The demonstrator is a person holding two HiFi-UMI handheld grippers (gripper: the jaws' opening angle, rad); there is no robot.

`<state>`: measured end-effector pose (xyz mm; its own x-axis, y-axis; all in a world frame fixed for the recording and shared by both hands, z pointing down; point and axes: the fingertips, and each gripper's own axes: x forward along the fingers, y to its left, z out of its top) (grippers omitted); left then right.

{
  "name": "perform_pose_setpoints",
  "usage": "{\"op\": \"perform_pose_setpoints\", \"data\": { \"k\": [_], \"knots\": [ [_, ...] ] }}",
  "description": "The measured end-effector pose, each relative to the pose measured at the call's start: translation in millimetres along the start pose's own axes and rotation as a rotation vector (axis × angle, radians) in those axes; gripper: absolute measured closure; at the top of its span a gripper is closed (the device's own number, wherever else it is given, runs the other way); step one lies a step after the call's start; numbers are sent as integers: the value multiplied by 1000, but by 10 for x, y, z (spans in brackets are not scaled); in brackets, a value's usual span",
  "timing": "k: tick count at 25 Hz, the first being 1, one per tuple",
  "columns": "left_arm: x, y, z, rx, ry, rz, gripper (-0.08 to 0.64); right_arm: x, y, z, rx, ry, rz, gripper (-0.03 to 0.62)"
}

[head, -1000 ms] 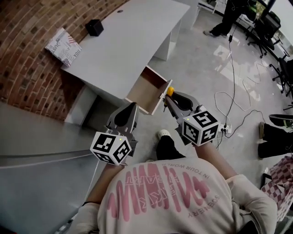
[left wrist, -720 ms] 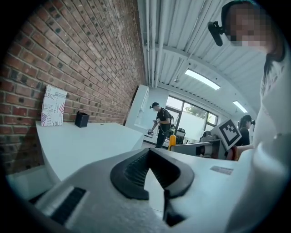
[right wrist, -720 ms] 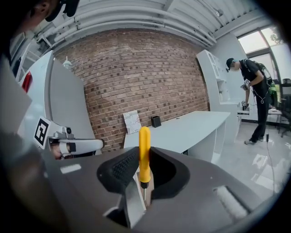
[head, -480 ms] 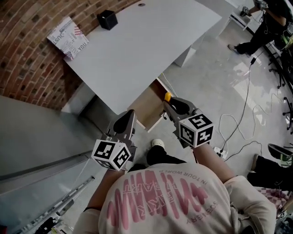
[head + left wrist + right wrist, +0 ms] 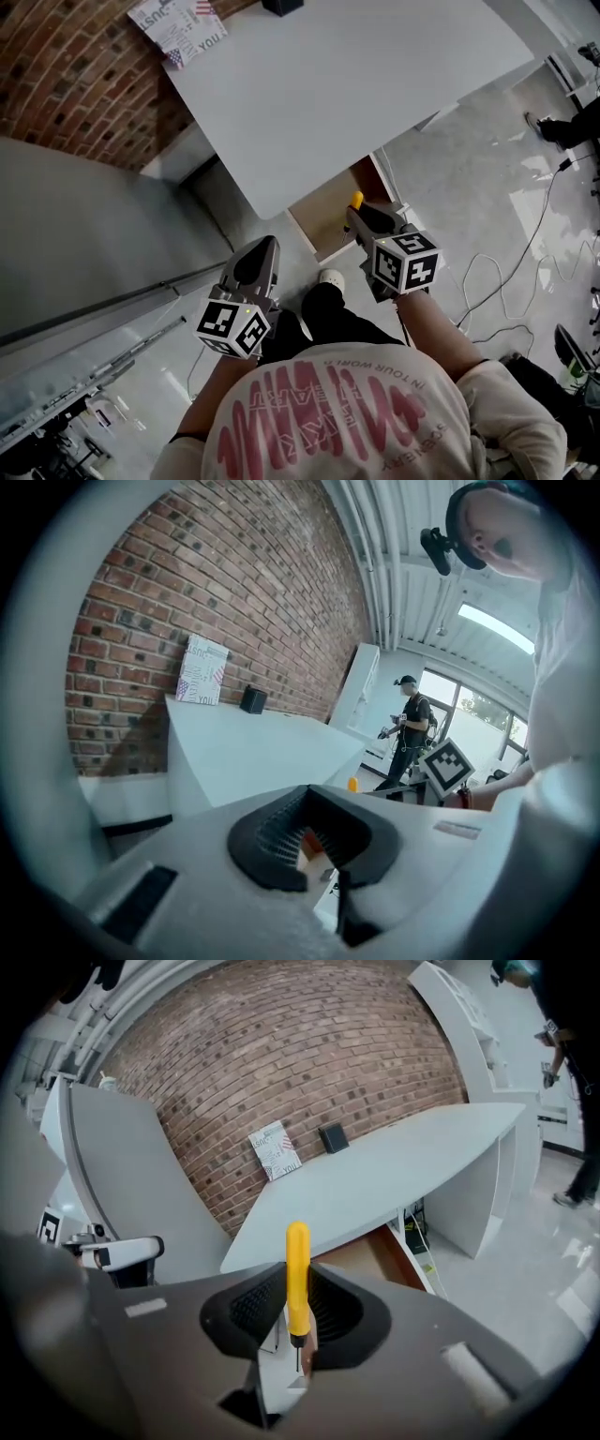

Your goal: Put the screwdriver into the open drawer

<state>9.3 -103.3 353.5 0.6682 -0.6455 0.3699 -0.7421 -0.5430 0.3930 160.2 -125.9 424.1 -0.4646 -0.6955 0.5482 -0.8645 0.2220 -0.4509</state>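
The left gripper [image 5: 265, 244] hangs shut and empty beside the person's knee; the left gripper view alone shows its black pads [image 5: 281, 841] meeting at the tip, with a bystander [image 5: 409, 726] far behind. Right of it, the wooden drawer [image 5: 330, 217] stands open under the white desk [image 5: 356, 84]. At right, the right gripper [image 5: 355, 210] clamps the screwdriver [image 5: 356, 199] over the drawer's front edge. From above only a yellow tip shows — the right gripper view reveals the handle [image 5: 297, 1274] upright between the pads, thin shaft down.
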Motion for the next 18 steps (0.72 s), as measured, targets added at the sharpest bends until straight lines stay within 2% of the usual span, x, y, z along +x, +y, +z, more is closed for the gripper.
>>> {"op": "perform_pose_setpoints", "data": {
  "k": [5, 9, 18],
  "knots": [
    [-62, 210, -278, -46, 47, 51, 560, 278, -203, -397, 82, 67, -26, 508],
    [-89, 338, -437, -58, 86, 42, 558, 428, -291, -631, 150, 100, -56, 508],
    [-96, 579, -658, -33, 134, -5, 558, 764, -411, -1063, 159, 183, -134, 508]
  ]
}}
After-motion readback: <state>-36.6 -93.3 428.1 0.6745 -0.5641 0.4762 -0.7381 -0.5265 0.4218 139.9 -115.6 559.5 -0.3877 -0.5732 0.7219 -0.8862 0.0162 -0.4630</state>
